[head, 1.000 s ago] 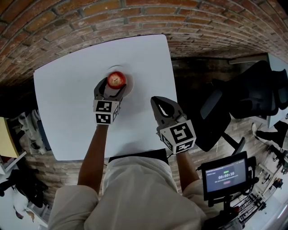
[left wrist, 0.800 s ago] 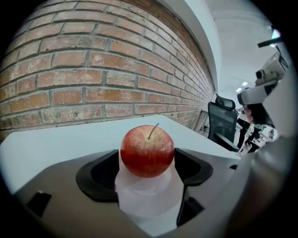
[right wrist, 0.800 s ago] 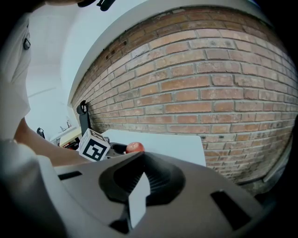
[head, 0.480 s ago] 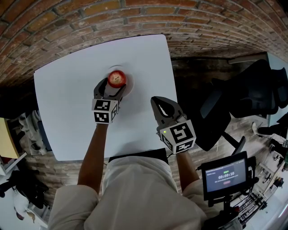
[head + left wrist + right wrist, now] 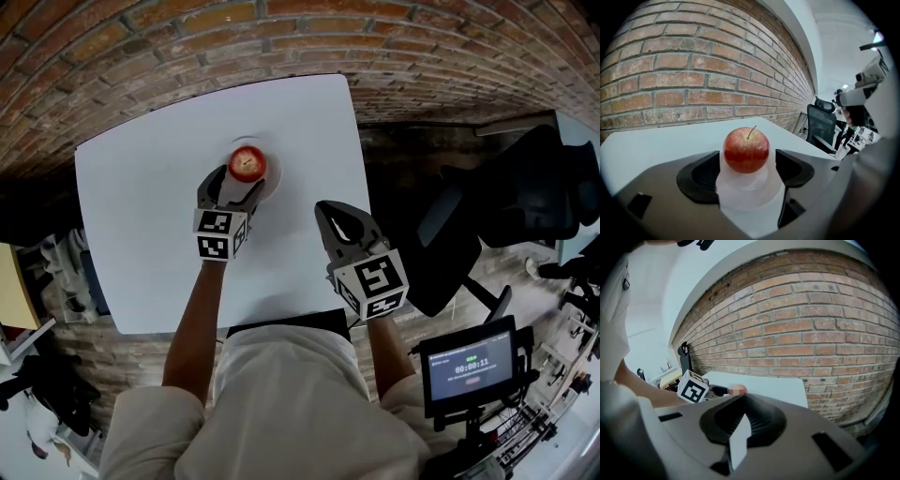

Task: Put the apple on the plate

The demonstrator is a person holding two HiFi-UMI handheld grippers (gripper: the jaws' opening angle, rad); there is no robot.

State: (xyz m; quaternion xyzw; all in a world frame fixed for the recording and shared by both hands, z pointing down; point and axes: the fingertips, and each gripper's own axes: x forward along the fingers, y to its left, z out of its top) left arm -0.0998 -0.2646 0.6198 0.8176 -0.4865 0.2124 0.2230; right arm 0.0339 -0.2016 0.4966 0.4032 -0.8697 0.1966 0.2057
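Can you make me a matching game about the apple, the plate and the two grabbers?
1 round red apple
2 small white round plate
3 left gripper
4 right gripper

A jaws together, empty
B sits on the plate
C lies on the white table
D jaws apart, one each side of the apple

Pairs: 1-B, 2-C, 3-D, 4-A

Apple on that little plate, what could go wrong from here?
The left tongs stand open with the apple between their tips, with little room on either side. Drawn back crookedly, a tip might nudge the apple over. The plate looks only a little wider than the apple, so a nudged apple could roll onto the white table.
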